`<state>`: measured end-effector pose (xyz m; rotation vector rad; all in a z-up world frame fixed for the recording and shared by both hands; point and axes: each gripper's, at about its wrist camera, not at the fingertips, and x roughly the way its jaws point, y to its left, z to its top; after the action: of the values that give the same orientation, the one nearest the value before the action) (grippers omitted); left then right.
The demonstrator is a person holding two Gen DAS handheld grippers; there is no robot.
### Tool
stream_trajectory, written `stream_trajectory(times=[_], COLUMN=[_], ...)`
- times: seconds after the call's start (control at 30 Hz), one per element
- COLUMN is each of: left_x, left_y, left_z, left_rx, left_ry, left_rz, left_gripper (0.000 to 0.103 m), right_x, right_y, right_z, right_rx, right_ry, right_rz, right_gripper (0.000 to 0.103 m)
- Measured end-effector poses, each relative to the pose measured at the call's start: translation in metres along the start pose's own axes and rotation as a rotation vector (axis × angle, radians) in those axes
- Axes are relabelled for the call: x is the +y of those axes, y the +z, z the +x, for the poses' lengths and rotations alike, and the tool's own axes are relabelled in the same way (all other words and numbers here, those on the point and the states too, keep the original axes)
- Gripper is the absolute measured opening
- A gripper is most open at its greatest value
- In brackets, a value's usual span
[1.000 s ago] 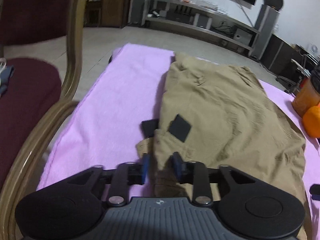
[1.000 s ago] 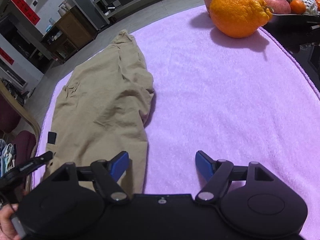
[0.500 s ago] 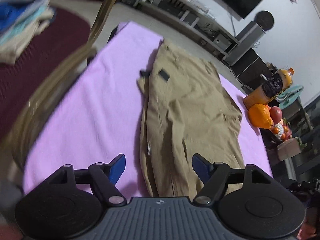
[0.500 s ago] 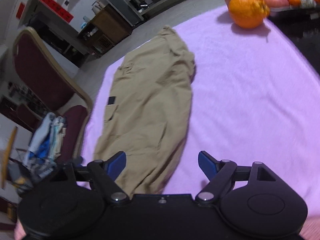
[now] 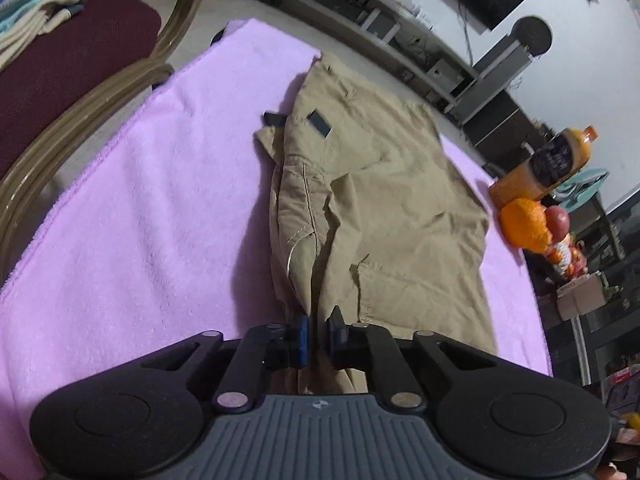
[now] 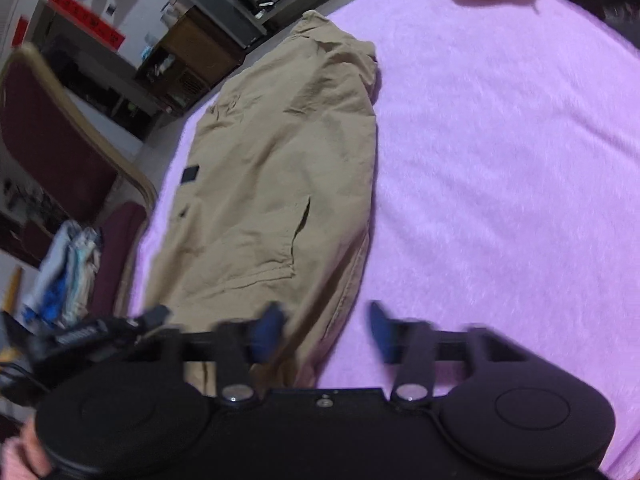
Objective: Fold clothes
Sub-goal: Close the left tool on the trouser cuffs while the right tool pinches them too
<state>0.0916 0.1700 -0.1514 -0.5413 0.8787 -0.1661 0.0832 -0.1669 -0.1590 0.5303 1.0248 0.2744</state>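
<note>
Item: 1 khaki cotton trousers (image 5: 384, 208), flat on pink fleece table cover (image 5: 152, 216); left gripper (image 5: 318, 334) now pinching the near hem, earlier wide; right gripper (image 6: 324, 330) closing astride opposite hem edge, blurred; fold lift imminent

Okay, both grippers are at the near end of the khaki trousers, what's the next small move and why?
Probably finish the right gripper pinch before lifting. The left gripper is closing, its pads already pinching the near edge of the khaki trousers, while the right jaws are closing but apart, with cloth between them. Lifting now would likely drag one corner.
</note>
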Motion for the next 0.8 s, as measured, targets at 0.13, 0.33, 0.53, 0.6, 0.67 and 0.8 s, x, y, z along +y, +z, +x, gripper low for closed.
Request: stream_trajectory(times=[0.13,0.33,0.53,0.6,0.67,0.8], left_x=[0.013,0.026,0.007,0.0,-0.009,-0.018], left_y=[-0.006,-0.006,-0.026,-0.036,-0.038,-0.038], left_z=[0.018,0.001,-0.018,-0.009,-0.003,0.009], left_rx=[0.077,0.083,0.147,0.2,0.214,0.213], left_ry=[0.088,0.08,0.023,0.006,0.007,-0.035], left_rz=[-0.048,-0.151,-0.069,-0.039,0.016,0.061], left_gripper=[0.012,0.039,0.068,0.068,0.069,0.069], right_x=[0.0,-0.017,-0.037,-0.033,-0.022,-0.008], right_y=[-0.002,0.001,-0.005,-0.01,-0.017,-0.021], right_z=[0.001,-0.01,-0.02,-0.011,0.001,0.011], right_rx=[0.016,0.019,0.091,0.159,0.219,0.219], right_ry=[-0.014,0.043,0.239,0.265,0.26,0.234], right_rz=[-0.038,0.043,0.23,0.238,0.198,0.138], right_gripper=[0.014,0.036,0.069,0.061,0.05,0.044])
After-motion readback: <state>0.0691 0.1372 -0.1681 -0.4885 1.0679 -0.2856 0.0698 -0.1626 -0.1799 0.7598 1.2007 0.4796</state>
